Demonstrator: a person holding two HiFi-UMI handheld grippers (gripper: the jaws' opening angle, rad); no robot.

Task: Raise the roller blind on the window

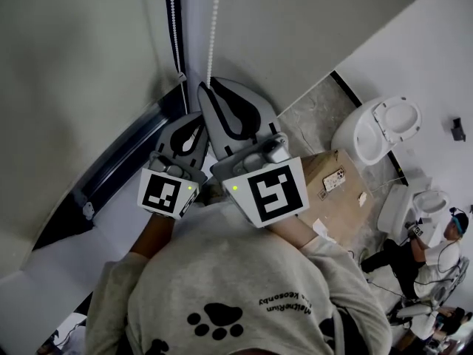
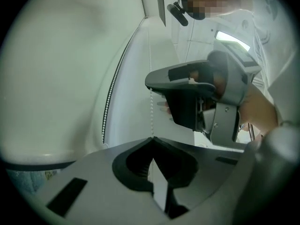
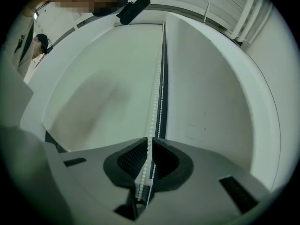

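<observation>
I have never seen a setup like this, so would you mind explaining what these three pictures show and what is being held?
There is no robot here: a person holds a two-jaw gripper in each hand. The head view looks down from a camera on the person's head. The other two views come from cameras riding on the grippers. The left gripper is shut on the bead chain of a roller blind. The right gripper, higher on that chain, has its jaws slightly apart with the chain running between them. On the floor to the right are a cardboard box and white toilet bowls.
</observation>
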